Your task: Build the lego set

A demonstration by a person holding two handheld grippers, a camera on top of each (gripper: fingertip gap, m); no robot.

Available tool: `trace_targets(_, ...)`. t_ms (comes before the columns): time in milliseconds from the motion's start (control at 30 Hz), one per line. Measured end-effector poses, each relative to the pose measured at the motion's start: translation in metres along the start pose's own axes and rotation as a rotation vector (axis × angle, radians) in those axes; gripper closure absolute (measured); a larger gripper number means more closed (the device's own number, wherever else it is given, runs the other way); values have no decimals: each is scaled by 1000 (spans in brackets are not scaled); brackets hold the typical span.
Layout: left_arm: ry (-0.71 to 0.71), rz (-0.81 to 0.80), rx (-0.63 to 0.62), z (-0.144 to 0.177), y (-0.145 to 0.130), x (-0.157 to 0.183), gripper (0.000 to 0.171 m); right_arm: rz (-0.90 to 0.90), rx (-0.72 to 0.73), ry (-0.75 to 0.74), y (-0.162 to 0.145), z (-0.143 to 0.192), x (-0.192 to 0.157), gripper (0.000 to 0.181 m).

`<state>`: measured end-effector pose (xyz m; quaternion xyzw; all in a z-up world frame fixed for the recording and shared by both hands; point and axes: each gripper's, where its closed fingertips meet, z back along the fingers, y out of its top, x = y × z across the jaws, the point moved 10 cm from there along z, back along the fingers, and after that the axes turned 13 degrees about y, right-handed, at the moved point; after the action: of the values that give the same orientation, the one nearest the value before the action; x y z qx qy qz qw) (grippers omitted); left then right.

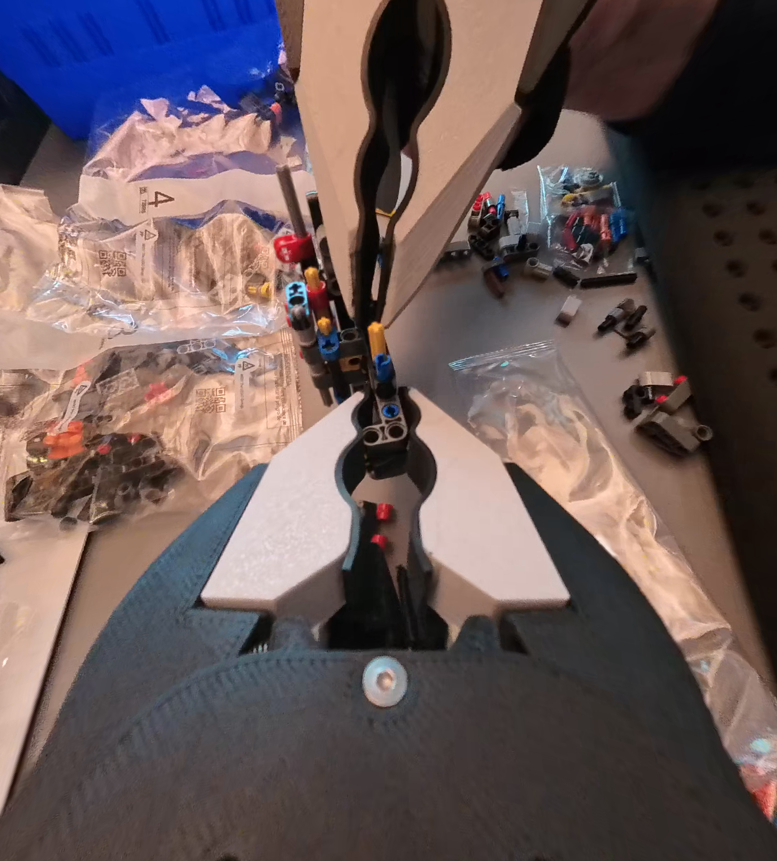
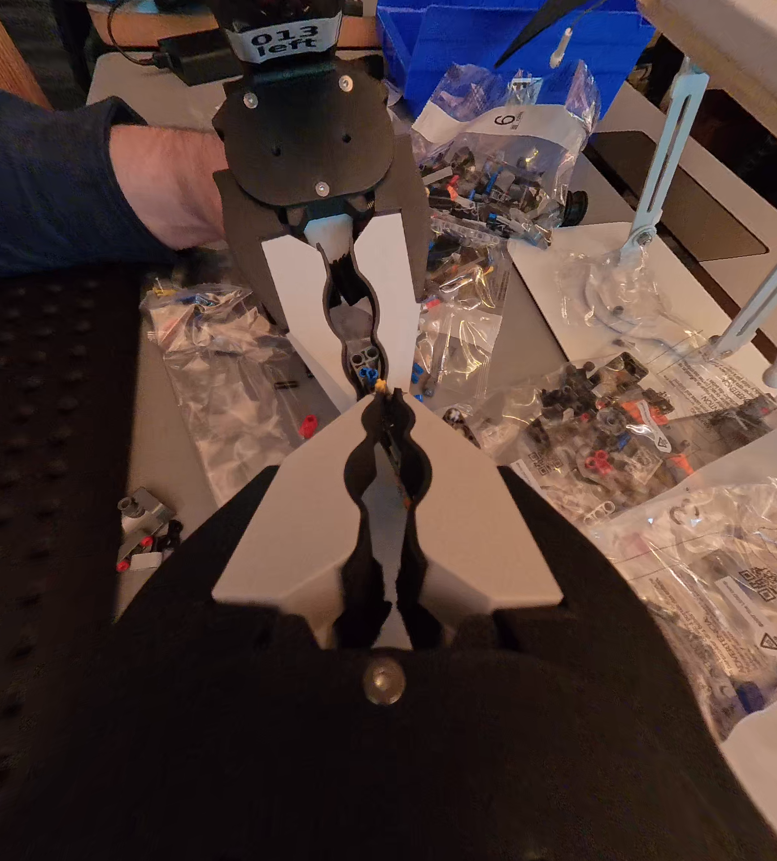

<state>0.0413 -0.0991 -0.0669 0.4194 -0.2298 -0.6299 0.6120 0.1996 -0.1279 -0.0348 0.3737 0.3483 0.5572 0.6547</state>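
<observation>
looking across my table (image 2: 536, 307), i see its bare grey top narrowed by a dark perforated mat (image 2: 37, 419) along one edge and white sheets (image 2: 610, 261) plus a blue bin (image 1: 111, 56) along the others. most of what is left is covered by clear parts bags (image 1: 153, 233), with more bags (image 2: 657, 442) in the right wrist view, so open room is only the strip beneath the two tools. loose pieces (image 1: 540, 247) lie scattered near the mat edge, and a small grey sub-build (image 1: 666, 419) sits just beside that edge, apart from the rest.

my left gripper (image 1: 389, 396) is clenched on the near end of the lego build (image 1: 354, 354), a black beam with round holes sitting between the fingers. my right gripper (image 2: 384, 396) meets it tip to tip from the opposite side, closed on the build's far end, a dark strip wedged in its narrow gap. the build hangs above the table between the two, clear of the bags. a grey axle (image 1: 291, 200) sticks up from it with a red connector (image 1: 291, 244) at its base, and a yellow pin (image 1: 376, 338) stands just at the fingertips. the hand (image 2: 167, 186) holding the left tool rests close over the mat edge.
</observation>
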Motion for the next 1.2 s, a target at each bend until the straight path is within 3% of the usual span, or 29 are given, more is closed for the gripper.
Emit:
trace_targets(600,29,-85,-2,10,6,3,161,21,50,7,10,9,-8,181)
trace_targets(633,51,-127,-103,7,-3,2,162,12,150,-15,15,23,-7,181)
trace_targets(667,71,-161,-123,7,-13,1,162,-15,287,-35,19,50,-4,181)
trace_targets(700,54,-84,-104,11,-13,-3,162,-26,376,-76,16,75,-2,181)
trace_targets(733,92,-80,-65,14,-7,-5,162,-17,360,-104,12,85,-4,181)
trace_targets(800,54,-98,-4,12,7,2,163,-18,266,-99,4,70,-4,181)
trace_targets(900,32,-135,-85,0,-1,8,162,-6,185,-61,3,56,-2,181)
trace_targets(1200,0,-42,-68,6,-8,-1,162,-76,244,-9,-3,58,5,181)
